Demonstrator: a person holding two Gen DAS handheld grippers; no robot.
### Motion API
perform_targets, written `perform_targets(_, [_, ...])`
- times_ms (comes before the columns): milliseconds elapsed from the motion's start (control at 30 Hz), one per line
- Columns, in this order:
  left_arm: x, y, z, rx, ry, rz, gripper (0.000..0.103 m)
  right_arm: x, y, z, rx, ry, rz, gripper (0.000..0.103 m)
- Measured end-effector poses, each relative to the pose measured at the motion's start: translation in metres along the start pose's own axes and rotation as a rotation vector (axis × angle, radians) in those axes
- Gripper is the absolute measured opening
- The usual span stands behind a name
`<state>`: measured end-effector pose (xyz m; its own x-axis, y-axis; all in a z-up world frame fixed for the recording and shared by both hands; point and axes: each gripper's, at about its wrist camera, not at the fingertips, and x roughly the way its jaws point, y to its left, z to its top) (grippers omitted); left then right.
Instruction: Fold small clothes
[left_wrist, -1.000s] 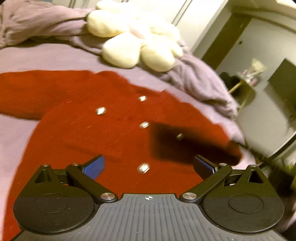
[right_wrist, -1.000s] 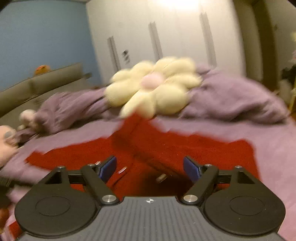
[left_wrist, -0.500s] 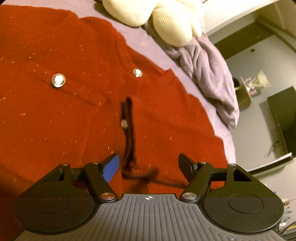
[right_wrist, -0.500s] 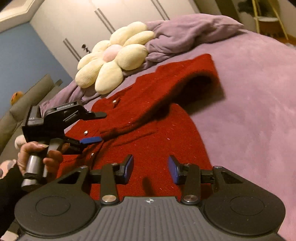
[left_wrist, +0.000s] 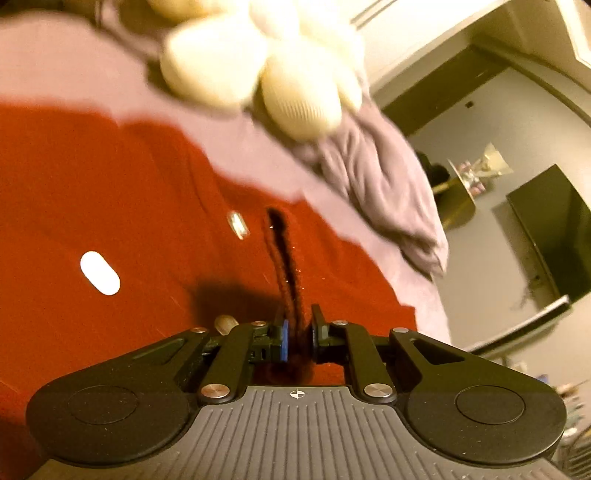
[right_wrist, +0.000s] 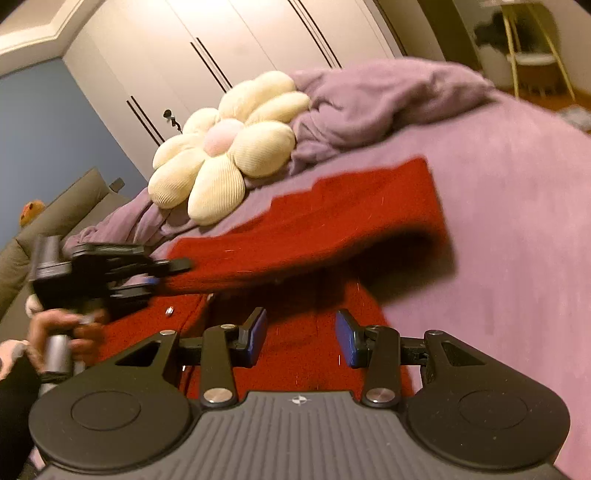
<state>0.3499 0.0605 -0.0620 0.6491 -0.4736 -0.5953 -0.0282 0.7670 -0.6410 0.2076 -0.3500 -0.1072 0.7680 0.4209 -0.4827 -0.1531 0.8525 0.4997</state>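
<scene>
A red buttoned cardigan (left_wrist: 110, 192) lies spread on the purple bed. My left gripper (left_wrist: 299, 332) is shut on a raised edge of the cardigan's front opening, with the dark fold standing between the pads. In the right wrist view the cardigan (right_wrist: 332, 221) has one sleeve lying across the body, and the left gripper (right_wrist: 162, 273) shows at the left, pinching the cloth. My right gripper (right_wrist: 301, 332) is open and empty, low over the cardigan's lower part.
A cream flower-shaped cushion (right_wrist: 225, 147) and a crumpled purple blanket (right_wrist: 388, 99) lie at the head of the bed (right_wrist: 517, 221). White wardrobe doors (right_wrist: 221, 48) stand behind. The bed's edge (left_wrist: 424, 306) drops off to the right in the left wrist view.
My left gripper has closed on the cardigan's front edge, which it straddled open before. My right gripper has opened wider and moved closer over the cardigan.
</scene>
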Motion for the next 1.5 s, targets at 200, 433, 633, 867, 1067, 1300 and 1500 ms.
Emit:
perform_targets(200, [-0.024,0.053,0.019,0.093,-0.058,0.278,0.016,0.031,0.003,0.012,0.017,0.013,0.012,0.042])
perform_targets(433, [-0.003,0.092,0.008,-0.111,-0.067,0.196,0.059,0.066,-0.011,0.013,0.168,0.054,0.018,0.052])
perform_targets(633, [-0.004,0.081,0.026,-0.016,-0.078,0.195,0.011,0.082,-0.025,0.016,0.31,0.027,0.035,0.051])
perform_targets(867, [-0.036,0.064,0.05,0.217,-0.218,0.333,0.011,0.097,-0.029,0.016,0.385,-0.001,0.035,0.037])
perform_targets(1067, [-0.022,0.084,0.04,0.196,-0.155,0.37,0.011,0.104,-0.032,0.011,0.415,-0.028,0.008,0.025])
perform_targets(1300, [-0.005,0.08,0.027,0.192,-0.125,0.31,0.011,0.095,-0.025,0.019,0.214,-0.094,-0.202,0.007])
perform_targets(1500, [0.01,0.088,0.022,0.196,-0.093,0.371,0.021,0.112,-0.005,0.017,-0.011,-0.036,-0.277,0.006])
